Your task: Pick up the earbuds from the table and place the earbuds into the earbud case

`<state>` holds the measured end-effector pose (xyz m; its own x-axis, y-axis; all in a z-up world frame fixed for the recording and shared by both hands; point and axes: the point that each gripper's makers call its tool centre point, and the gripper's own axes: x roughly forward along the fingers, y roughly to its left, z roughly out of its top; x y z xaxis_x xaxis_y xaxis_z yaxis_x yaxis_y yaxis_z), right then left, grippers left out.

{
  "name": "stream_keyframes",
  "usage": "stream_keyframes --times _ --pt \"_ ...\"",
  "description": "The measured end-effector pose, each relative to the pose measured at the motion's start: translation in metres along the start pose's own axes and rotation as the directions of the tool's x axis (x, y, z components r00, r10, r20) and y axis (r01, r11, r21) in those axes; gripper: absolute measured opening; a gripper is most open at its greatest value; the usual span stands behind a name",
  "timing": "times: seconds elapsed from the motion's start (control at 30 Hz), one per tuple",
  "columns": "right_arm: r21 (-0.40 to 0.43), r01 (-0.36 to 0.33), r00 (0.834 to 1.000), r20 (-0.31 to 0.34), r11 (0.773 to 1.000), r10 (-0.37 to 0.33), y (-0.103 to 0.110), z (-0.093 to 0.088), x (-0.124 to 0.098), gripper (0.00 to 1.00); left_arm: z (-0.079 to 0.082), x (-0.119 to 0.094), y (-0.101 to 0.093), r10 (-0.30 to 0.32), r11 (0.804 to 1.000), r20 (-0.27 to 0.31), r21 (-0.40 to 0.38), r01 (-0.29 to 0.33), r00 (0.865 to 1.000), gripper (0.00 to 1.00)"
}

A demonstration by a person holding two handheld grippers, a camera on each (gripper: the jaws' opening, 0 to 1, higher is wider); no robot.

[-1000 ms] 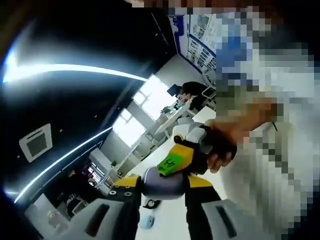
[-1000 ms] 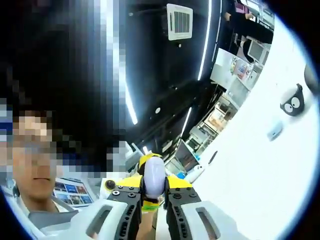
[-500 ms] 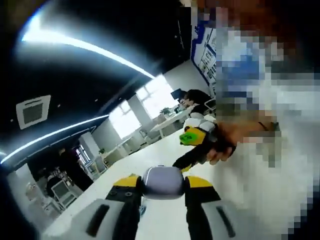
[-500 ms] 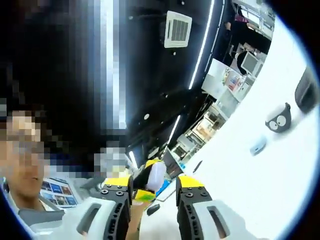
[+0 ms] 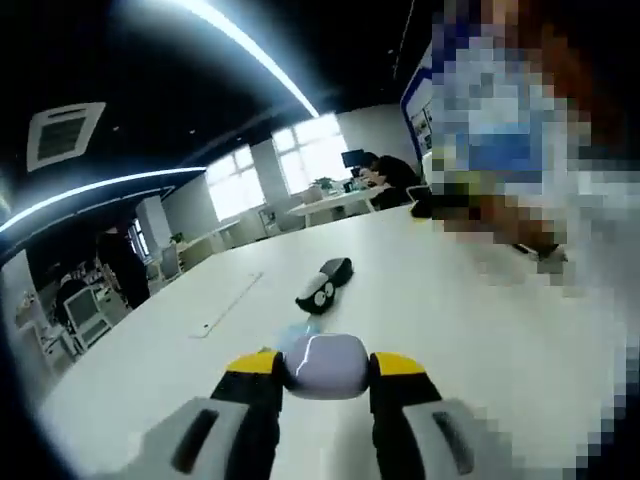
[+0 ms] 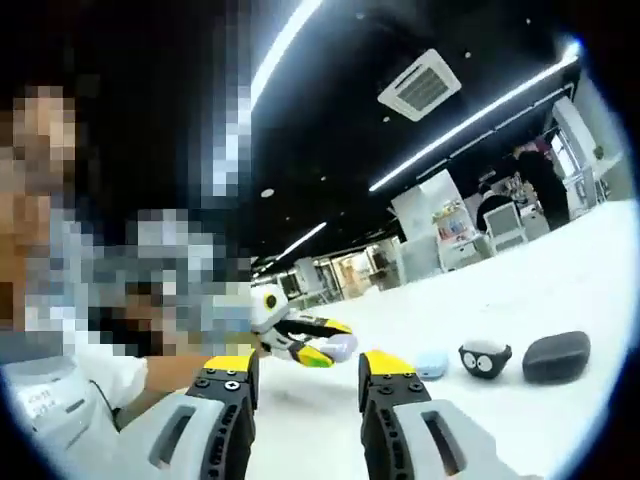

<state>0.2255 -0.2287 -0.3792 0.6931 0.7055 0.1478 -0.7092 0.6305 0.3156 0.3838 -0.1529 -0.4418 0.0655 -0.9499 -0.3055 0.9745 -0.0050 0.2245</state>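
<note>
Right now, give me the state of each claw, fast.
Left claw: shut on the lavender earbud case.
Right claw: open, holding nothing.

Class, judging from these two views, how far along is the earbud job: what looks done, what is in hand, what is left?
Done: the lavender earbud case is off the table, and it looks closed. In hand: the left gripper is clamped on it; the right gripper stands open and empty. Left: I cannot tell whether the earbuds are inside. A pale blue object and a black owl-faced item lie on the white table.
</note>
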Motion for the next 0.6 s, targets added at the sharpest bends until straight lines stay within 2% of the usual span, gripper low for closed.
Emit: stream_keyframes --times 0.07,0.17,0.33,0.43,0.5,0.6 --pt "-0.010 -0.010 1.000 -0.008 1.000 0.010 0.004 0.000 0.001 0.38 -0.008 0.010 0.006 -0.038 0.998 -0.002 -0.044 0.038 0.999 0.35" --pt "0.005 -0.055 0.998 -0.021 0.998 0.055 0.014 -0.002 0.002 0.36 -0.024 0.028 0.011 -0.104 0.991 -0.036 -0.088 0.100 0.994 0.35" --pt "0.025 -0.087 0.996 -0.026 0.996 0.088 0.022 0.003 0.002 0.36 -0.030 0.043 0.029 -0.113 0.989 -0.039 -0.104 0.109 0.993 0.36" --pt "0.006 -0.068 0.996 -0.060 0.998 0.069 0.018 -0.002 0.001 0.36 -0.044 0.048 0.033 -0.132 0.986 -0.085 -0.117 0.122 0.988 0.36" --pt "-0.001 -0.066 0.995 -0.070 0.998 0.066 0.017 -0.005 0.002 0.35 -0.054 0.050 0.032 -0.162 0.981 -0.119 -0.124 0.147 0.980 0.36" --pt "0.007 -0.072 0.994 -0.084 0.997 0.072 0.019 -0.008 0.003 0.35 -0.057 0.050 0.032 -0.181 0.975 -0.116 -0.148 0.163 0.977 0.36"
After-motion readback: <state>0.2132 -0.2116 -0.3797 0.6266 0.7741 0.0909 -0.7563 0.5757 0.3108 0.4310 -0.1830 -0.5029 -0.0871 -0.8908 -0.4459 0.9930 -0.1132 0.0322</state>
